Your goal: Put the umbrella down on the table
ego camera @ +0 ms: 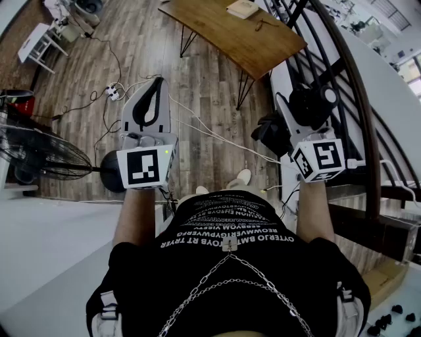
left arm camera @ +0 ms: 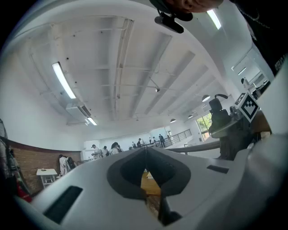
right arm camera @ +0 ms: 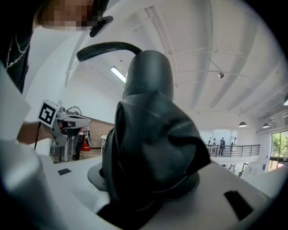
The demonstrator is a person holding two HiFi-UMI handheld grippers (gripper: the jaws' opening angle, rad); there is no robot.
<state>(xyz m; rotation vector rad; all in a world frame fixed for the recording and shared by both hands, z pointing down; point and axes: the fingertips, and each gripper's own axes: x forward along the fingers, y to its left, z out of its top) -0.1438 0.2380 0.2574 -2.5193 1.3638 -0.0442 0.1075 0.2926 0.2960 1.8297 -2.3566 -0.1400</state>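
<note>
Grip: the right claw (ego camera: 289, 122) pinches a folded dark umbrella (right arm camera: 153, 134), its jaws spread wide around the bunched fabric.
Umbrella: it is in the air, well short of the wooden counter (ego camera: 223, 33) and off the counter's near right corner. Its grey end points up, with a dark curved piece arching off it.
Other hand: the left claw (ego camera: 158, 80) is empty, its tips pressed together. It hangs over the floor on the person's side of the counter's near edge.
Counter top: a book (ego camera: 242, 8) lies toward the far edge, and bare board shows along the near edge and right corner.
Open room: floorboards (ego camera: 204, 105) stretch from the counter's hairpin legs (ego camera: 243, 89) back to the person, crossed by loose cables (ego camera: 210, 135).
Edges: a dark railing (ego camera: 355, 99) runs close along the counter's right side, and a fan (ego camera: 39, 155) stands well to the counter's left.
</note>
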